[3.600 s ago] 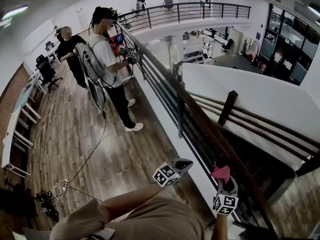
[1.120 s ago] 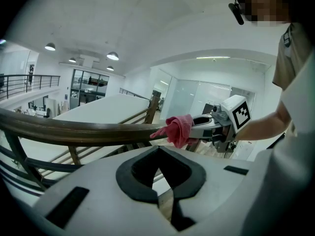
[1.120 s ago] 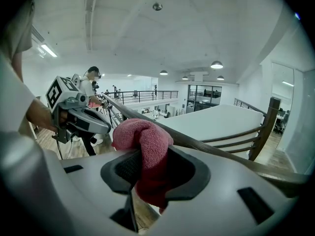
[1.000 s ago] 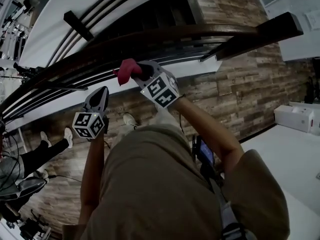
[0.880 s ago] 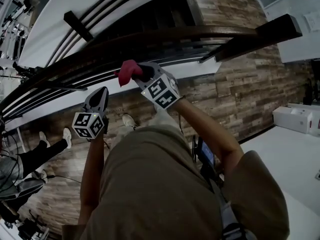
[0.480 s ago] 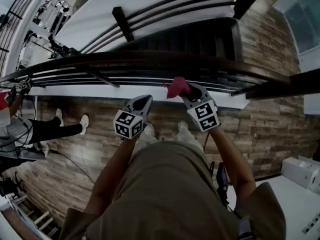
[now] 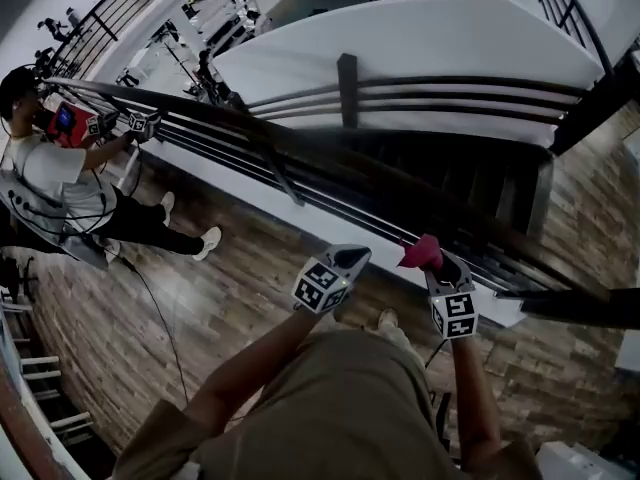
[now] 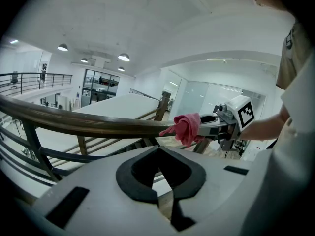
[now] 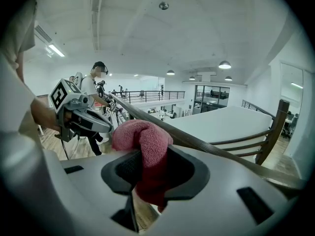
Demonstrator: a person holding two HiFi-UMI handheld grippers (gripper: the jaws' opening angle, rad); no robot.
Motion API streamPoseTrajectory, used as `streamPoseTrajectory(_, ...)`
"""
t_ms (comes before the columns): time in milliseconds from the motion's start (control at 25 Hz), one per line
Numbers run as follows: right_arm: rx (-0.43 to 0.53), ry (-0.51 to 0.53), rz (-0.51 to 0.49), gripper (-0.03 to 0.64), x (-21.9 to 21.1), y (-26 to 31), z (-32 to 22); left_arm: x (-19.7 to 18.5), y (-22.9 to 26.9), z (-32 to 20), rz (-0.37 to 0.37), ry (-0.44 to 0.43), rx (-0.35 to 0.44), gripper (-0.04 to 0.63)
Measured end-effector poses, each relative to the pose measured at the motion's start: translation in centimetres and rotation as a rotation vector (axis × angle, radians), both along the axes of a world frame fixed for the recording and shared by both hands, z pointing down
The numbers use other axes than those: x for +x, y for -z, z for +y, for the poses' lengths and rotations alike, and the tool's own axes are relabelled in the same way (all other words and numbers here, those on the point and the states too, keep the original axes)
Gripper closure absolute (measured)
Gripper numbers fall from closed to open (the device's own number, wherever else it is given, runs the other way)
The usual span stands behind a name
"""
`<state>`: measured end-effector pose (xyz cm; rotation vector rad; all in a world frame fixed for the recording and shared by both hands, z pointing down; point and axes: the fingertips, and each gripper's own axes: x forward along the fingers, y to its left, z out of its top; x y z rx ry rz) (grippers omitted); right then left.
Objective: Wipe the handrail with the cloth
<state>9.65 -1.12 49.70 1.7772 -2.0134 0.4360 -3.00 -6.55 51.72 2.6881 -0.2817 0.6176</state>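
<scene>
The dark wooden handrail (image 7: 300, 148) slants from upper left to lower right in the head view. My right gripper (image 7: 432, 260) is shut on a pink cloth (image 7: 419, 252), and the cloth's bunched end sits against the near side of the rail. In the right gripper view the cloth (image 9: 143, 142) fills the jaws of the right gripper (image 9: 147, 176), with the handrail (image 9: 211, 149) behind it. My left gripper (image 7: 350, 259) hovers just left of it, short of the rail. In its own view the left gripper (image 8: 158, 176) is shut on nothing, facing the handrail (image 8: 93, 126) and the cloth (image 8: 187, 128).
Another person (image 7: 55, 173) with grippers stands at the same rail far to the left. Metal bars (image 7: 250, 158) run under the rail. Beyond it, a stairwell (image 7: 450, 178) drops away beside a white wall (image 7: 400, 38). I stand on wooden flooring (image 7: 210, 308).
The head camera has swung round, so the rail now slants instead of lying level. Both grippers stay side by side at the rail, and the right one still holds the cloth.
</scene>
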Motion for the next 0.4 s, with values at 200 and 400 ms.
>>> streamPoseTrajectory(200, 0.019, 0.040, -0.048, 0.483, 0.4, 0.3, -0.5, 0.2, -0.3, 0.1, -0.016, 0.048, 0.002, 0.578)
streamPoseTrajectory(400, 0.014, 0.043, -0.051, 0.483, 0.6, 1.3, 2.2, 1.1, -1.2, 2.8, 0.003, 0.046, -0.032, 0.578)
